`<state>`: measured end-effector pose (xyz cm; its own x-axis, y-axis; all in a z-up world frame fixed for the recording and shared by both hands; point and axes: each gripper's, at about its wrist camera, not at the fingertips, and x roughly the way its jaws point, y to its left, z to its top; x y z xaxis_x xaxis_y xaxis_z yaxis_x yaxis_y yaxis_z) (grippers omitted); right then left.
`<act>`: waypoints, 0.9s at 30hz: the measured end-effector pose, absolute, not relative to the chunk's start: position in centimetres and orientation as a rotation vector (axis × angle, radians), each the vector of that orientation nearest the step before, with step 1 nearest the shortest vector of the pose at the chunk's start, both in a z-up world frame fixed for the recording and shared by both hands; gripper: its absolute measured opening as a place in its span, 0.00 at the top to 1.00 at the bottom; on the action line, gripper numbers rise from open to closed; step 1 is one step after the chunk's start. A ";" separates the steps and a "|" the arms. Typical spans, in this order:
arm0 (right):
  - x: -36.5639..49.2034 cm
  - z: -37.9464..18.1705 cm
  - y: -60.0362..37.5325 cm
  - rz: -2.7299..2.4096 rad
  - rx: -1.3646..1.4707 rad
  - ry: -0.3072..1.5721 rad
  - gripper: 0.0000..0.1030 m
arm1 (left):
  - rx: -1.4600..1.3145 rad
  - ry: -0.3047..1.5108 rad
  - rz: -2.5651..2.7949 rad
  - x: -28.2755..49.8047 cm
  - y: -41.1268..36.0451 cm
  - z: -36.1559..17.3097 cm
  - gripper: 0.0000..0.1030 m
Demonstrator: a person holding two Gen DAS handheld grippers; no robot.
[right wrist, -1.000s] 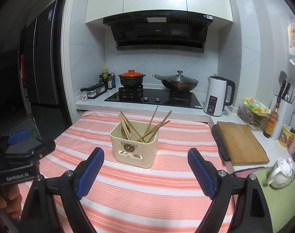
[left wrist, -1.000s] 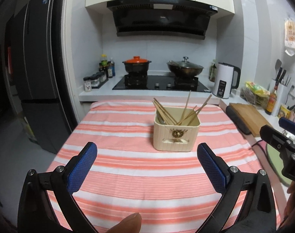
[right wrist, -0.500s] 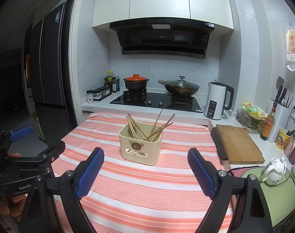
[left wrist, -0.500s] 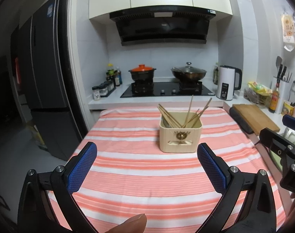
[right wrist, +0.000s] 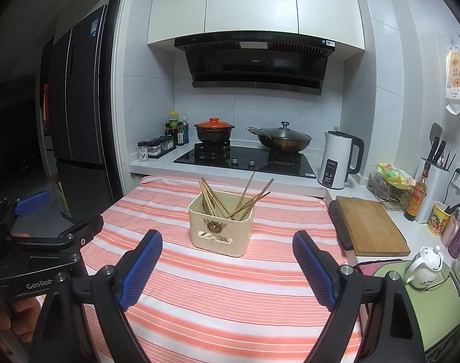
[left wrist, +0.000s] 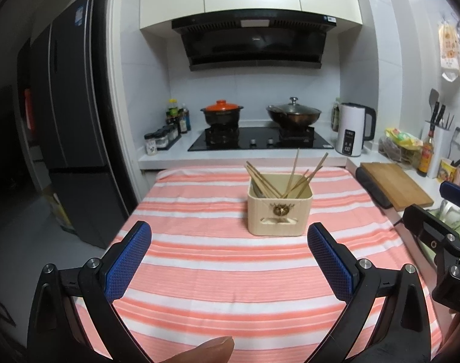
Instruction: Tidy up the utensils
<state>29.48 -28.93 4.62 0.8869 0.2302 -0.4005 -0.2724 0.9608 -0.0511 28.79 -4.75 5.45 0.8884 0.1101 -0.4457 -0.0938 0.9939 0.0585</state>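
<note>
On striped cloth (left wrist: 230, 272), holder (left wrist: 279, 214) of chopsticks (left wrist: 293, 178), perhaps spoons, both grippers (left wrist: 230, 260) (right wrist: 226, 267) gaping, empty.

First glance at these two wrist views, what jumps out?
The cream utensil box stuffed with chopsticks, alone in the middle of the pink-and-white striped tablecloth. Then both blue-padded tongs, left and right, open and empty on the near side of it. Behind, an orange-lidded clay pot and a lidded wok sit on the black stove.
</note>
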 end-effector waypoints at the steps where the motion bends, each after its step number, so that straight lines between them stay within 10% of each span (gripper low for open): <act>1: 29.5 4.6 -28.9 0.262 -0.107 0.403 0.13 | 0.035 0.466 0.103 28.8 -4.7 5.5 0.00; 27: 29.7 4.6 -28.6 0.268 -0.120 0.418 0.13 | 0.010 0.476 0.067 29.0 -4.4 5.7 0.00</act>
<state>29.69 -28.55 4.59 0.8793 0.2321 -0.4158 -0.2811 0.9578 -0.0597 28.96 -4.38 5.68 0.8867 0.0669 -0.4575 -0.0624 0.9977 0.0250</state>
